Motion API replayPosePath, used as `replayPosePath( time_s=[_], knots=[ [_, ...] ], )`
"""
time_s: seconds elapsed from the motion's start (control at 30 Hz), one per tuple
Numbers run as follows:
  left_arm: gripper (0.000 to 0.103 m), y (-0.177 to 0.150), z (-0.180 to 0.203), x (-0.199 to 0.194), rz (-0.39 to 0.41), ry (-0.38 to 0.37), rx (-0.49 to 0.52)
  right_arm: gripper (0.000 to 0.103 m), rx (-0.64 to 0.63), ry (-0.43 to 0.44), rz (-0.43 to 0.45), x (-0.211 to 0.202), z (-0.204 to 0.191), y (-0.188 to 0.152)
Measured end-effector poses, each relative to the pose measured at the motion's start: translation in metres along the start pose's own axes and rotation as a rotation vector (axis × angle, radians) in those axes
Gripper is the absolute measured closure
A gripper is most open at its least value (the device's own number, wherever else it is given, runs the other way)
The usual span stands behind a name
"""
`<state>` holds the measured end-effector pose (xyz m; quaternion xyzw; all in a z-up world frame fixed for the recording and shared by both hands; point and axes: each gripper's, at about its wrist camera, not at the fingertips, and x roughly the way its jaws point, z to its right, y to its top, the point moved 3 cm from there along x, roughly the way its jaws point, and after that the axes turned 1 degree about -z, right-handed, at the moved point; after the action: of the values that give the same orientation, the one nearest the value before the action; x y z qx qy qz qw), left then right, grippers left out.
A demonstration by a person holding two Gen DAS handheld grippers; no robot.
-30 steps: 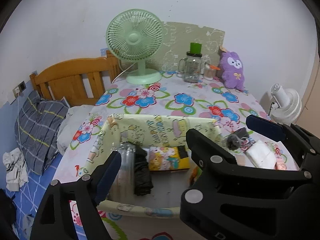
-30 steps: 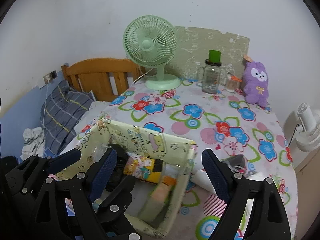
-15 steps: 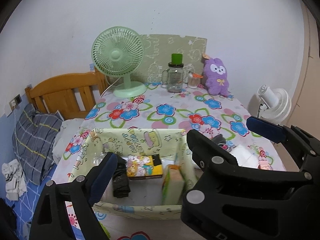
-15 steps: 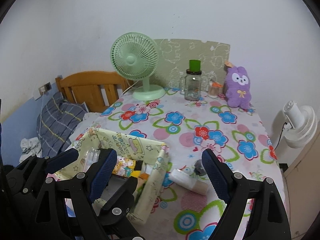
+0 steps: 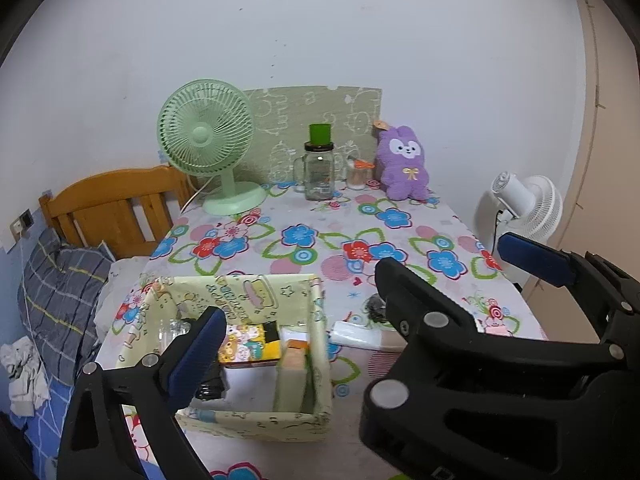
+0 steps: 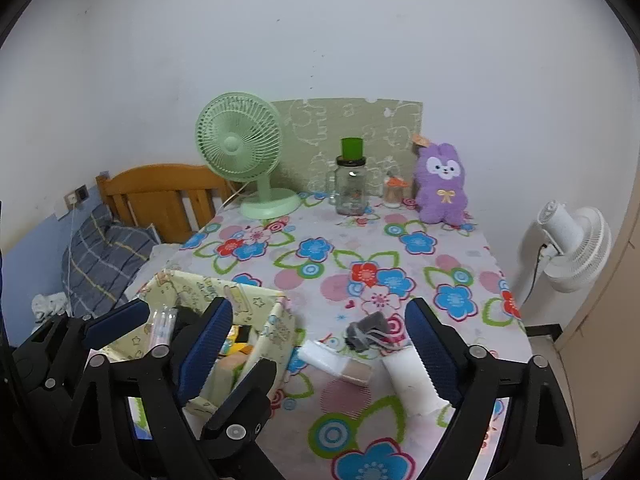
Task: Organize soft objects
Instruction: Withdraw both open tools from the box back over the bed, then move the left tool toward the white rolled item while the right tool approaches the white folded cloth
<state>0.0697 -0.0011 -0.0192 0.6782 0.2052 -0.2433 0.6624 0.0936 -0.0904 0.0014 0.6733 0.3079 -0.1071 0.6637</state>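
The left gripper (image 6: 168, 320) stood wide open over the near left corner of the table (image 5: 448, 220), its jaws having just spread further, with nothing pressed between its blue pads; below it sat the pale yellow fabric box (image 5: 320, 320), which held a yellow cartoon-printed packet (image 5: 244, 346), a black bundle (image 5: 210, 388), some clear plastic at its left wall and a green-and-tan piece standing upright against its right wall. The right gripper (image 6: 320, 344) was likewise wide open, its jaws having just eased apart a little more, and it gripped nothing. Between its fingers, on the flowered tablecloth near the table's front edge, lay a white-and-tan tube (image 6: 336, 362) just beside the box's right wall, a small grey soft object (image 6: 366, 330) behind it, and a white roll (image 6: 412, 384) close to the right finger. Whether the tube and the grey object touched could not be told. At the far edge of the table stood a green desk fan (image 5: 208, 140) towards the left corner, a glass jar with a green cup on top (image 5: 319, 168) in the middle, and a purple plush rabbit (image 5: 402, 164) towards the right corner, leaning near a patterned green board (image 5: 312, 108) propped against the wall. A white fan (image 6: 576, 248) stood off the table's right edge, and a wooden headboard (image 5: 108, 200) and plaid pillow (image 5: 52, 292) lay beyond its left edge.
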Motion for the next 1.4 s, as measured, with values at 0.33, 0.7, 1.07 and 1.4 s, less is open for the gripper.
replayPosePath(
  time_s=[0.33, 0.7, 1.07, 1.4],
  knots=[
    [0.000, 0.001, 0.026, -0.002, 0.013, -0.013, 0.032, 0.008, 0.021, -0.039, 0.032, -0.016, 0.024, -0.005],
    [0.000, -0.004, 0.053, 0.004, 0.002, -0.056, 0.067, 0.006, 0.060, -0.072, 0.039, -0.025, 0.051, -0.016],
    [0.000, -0.014, 0.075, 0.019, -0.017, -0.094, 0.083, 0.001, 0.083, -0.119, 0.047, -0.023, 0.076, -0.030],
    [0.000, -0.031, 0.089, 0.050, -0.091, -0.100, 0.078, 0.001, 0.102, -0.163, -0.002, -0.004, 0.098, -0.054]
  ],
)
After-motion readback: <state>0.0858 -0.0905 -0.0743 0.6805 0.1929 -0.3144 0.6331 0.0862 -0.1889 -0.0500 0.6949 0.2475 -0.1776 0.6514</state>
